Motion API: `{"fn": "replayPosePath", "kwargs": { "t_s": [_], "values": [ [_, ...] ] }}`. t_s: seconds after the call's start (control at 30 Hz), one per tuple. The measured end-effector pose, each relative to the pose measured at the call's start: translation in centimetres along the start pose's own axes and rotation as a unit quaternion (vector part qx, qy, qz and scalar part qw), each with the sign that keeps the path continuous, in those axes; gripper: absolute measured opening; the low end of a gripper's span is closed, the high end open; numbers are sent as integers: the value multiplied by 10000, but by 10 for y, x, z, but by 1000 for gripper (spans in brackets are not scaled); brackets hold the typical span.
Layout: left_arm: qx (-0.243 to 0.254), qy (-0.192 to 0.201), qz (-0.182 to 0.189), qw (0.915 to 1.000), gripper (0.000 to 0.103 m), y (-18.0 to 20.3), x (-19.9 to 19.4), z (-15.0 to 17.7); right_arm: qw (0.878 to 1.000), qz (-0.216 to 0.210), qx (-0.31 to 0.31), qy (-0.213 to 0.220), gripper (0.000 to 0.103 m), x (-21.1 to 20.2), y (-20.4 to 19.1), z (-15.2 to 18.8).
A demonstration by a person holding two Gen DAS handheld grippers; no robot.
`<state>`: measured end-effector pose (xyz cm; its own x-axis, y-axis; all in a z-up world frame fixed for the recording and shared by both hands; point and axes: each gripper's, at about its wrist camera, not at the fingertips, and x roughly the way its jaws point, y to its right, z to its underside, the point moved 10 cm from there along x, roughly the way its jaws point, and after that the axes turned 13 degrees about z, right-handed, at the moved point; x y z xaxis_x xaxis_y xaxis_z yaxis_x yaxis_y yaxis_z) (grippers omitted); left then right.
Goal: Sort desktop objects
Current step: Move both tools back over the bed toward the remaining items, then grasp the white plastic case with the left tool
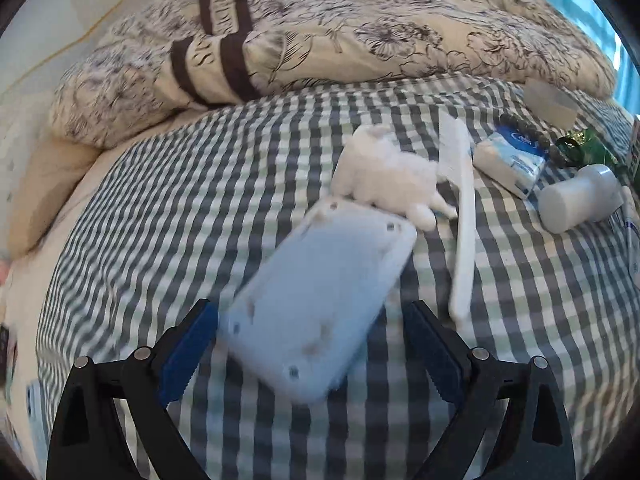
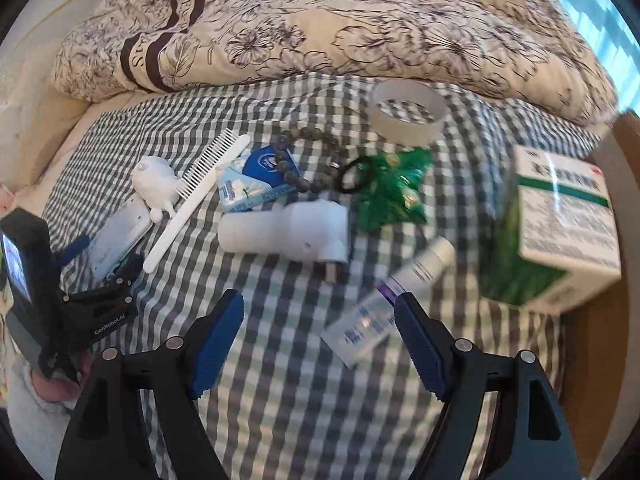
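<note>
A pale blue flat device lies on the checked sheet between the wide-apart fingers of my open left gripper; neither finger presses on it. A white plush toy rests against its far end, with a white comb to the right. My right gripper is open over bare sheet. A white tube lies just beyond its right finger. A white and green medicine box stands at the right, blurred. The left gripper also shows around the flat device.
On the sheet lie a white plug adapter, a tissue pack, a bead bracelet, a black hair tie, a green bag and a tape roll. A floral quilt borders the back. A brown surface edges the right.
</note>
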<state>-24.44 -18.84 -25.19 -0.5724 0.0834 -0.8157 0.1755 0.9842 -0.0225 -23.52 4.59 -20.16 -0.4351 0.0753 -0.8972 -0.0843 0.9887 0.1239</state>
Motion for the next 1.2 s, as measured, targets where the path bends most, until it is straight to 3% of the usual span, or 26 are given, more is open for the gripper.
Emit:
{"fn": "replayPosePath", "kwargs": {
  "t_s": [0.1,0.27,0.3,0.33,0.4,0.47,0.6,0.73,0.8,0.83,0.87,0.97,1.0,1.03,1.07,1.13,1.2],
  "values": [
    [113,-111,248,9996,103,-4,13,-8,9995,34,-291,64,78,2,-5,-8],
    [74,-467,854,9952,103,-10,21,-4,9937,218,-1099,87,82,1,-16,-22],
    [144,-468,855,9951,100,-10,19,-4,9910,276,-1308,111,82,1,-19,-24],
    [169,-470,892,9948,88,-8,16,-3,9871,356,-1558,135,82,2,-22,-26],
    [128,-425,751,9962,77,-6,6,-1,9792,636,-1919,150,82,6,-22,-30],
    [130,-355,272,9989,68,-5,-5,0,9734,815,-2137,87,82,13,-21,-33],
    [-190,-477,129,9986,67,-2,-9,8,9651,722,-2517,-88,82,23,-26,-34],
    [-303,-548,217,9978,68,-4,3,8,9443,891,-3156,-283,82,40,-40,-31],
    [-503,-607,345,9963,72,-11,13,8,9360,1041,-3352,-262,82,48,-48,-33],
    [-607,-575,349,9959,81,-13,17,7,9344,1030,-3396,-302,82,54,-53,-34],
    [-705,-522,251,9958,95,-19,20,6,9351,978,-3384,-386,82,60,-57,-34],
    [-959,-461,298,9939,97,-26,20,9,9367,921,-3289,-773,81,86,-64,-28],
    [-959,-436,290,9940,95,-25,19,10,9385,934,-3228,-798,81,90,-64,-27],
    [-935,-397,308,9944,84,-22,16,10,9431,911,-3105,-762,79,90,-63,-29],
    [-895,-359,334,9948,71,-18,12,10,9496,827,-2931,-744,65,87,-62,-30],
    [-834,-366,189,9957,69,-12,8,11,9608,630,-2558,-861,52,80,-57,-27],
    [-1056,-400,234,9933,69,-11,3,16,9655,812,-2335,-822,52,74,-49,-25]
  ]
}}
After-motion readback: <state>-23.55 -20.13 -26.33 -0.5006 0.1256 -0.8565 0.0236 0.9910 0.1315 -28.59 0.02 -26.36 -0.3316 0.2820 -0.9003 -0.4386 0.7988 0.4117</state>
